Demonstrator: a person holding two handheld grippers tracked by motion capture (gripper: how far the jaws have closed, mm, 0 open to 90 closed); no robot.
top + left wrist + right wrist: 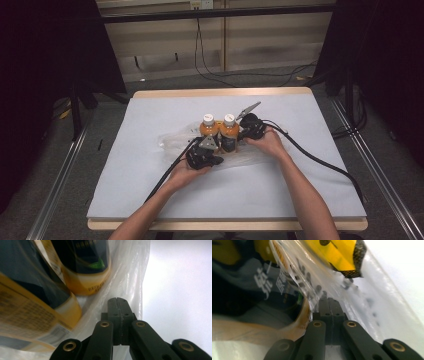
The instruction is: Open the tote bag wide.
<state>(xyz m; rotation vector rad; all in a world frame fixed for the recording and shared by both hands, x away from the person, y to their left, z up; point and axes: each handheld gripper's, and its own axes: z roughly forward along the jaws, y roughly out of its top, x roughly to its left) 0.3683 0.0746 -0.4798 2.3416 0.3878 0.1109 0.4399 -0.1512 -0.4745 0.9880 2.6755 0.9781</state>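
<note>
Two orange-filled plastic bottles with white caps and dark labels stood upright, side by side and touching, near the middle of the white-covered table (150,165): the left bottle (208,129) and the right bottle (229,131). Both stood on a crumpled clear plastic bag (175,140) that spread out to the left of them and under the grippers.

The left gripper (118,305) lay low in front of the bottles, its black jaws pressed fully together with the thin bag film pinched at their tips (no bottle was between them). In its own view the bottles' yellow bases loomed just beside it.

The right gripper (329,304) sat just beside the right bottle, jaws likewise closed flat against each other, nipping the printed bag film against the bottle's base.
</note>
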